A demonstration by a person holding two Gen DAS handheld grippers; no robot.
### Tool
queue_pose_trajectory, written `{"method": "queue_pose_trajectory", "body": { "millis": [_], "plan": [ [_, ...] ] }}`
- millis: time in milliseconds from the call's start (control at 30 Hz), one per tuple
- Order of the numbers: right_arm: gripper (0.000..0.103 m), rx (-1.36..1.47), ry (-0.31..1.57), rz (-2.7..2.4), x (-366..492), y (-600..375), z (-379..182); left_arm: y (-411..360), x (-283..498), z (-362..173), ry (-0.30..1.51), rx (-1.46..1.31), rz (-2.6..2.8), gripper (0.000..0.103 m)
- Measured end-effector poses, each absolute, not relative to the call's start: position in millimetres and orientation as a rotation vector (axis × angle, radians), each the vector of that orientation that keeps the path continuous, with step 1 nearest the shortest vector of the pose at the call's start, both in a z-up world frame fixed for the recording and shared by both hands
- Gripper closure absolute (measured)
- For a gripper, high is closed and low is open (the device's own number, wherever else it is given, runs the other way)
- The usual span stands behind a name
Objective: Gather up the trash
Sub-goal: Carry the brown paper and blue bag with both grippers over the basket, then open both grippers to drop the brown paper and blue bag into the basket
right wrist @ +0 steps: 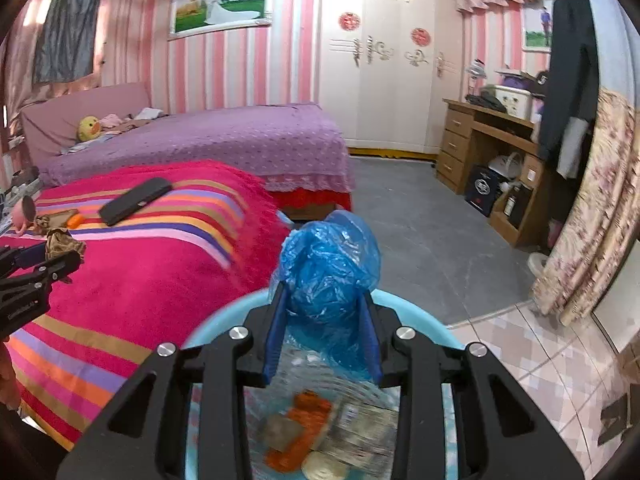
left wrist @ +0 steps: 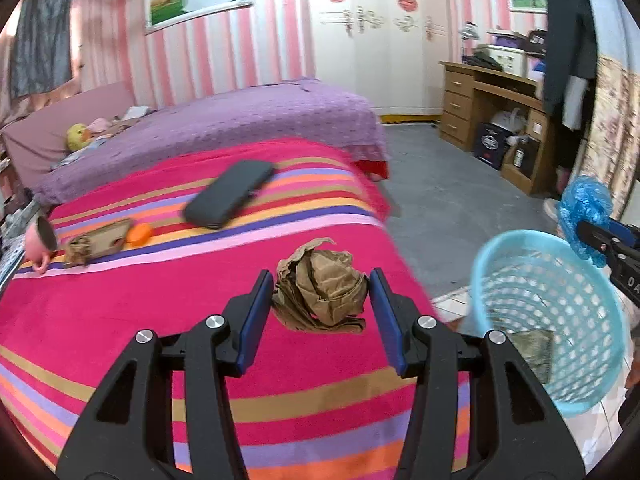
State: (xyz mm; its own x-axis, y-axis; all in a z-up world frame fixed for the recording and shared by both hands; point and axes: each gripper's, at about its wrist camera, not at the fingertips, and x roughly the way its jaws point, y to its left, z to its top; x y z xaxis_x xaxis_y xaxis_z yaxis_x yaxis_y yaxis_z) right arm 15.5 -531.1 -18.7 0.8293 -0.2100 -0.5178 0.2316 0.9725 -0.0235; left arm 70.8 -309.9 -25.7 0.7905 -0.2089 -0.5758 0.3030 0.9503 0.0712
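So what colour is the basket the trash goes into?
Light blue, with a perforated wall: the basket shows best in the left wrist view.

Both hand-held tools share one build: the left gripper [left wrist: 320,300] and the right gripper [right wrist: 324,328] have matte black angular arms pierced by triangular cut-outs. Each carries four round silver screw heads across its linkage and two flat blue fingers [left wrist: 256,320]. Seen side-on, the black body shows small pale lettering, too small to read.

Crumpled brown paper [left wrist: 320,288], glossy blue plastic [right wrist: 328,268]
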Motion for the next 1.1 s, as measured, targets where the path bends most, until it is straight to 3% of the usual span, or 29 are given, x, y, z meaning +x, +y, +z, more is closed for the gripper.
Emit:
{"method": "queue_pose_trajectory", "body": {
  "millis": [700,867,1100],
  "plan": [
    [0.069,0.105,0.6,-0.282,-2.5,-598.0,-53.5,-450.3,54.8,-60.6,0.675,0.223,-0.453,0.054],
    [0.069,0.102,0.594,-0.279,-2.7,-598.2,-54.7,-455.4,59.3,-62.0,0.689,0.225,-0.468,0.034],
    [0.068,0.112,0.6,-0.277,-4.7,-600.7,-61.3,-436.4,62.1,-53.5,0.642,0.243,-0.44,0.017]
  ]
}}
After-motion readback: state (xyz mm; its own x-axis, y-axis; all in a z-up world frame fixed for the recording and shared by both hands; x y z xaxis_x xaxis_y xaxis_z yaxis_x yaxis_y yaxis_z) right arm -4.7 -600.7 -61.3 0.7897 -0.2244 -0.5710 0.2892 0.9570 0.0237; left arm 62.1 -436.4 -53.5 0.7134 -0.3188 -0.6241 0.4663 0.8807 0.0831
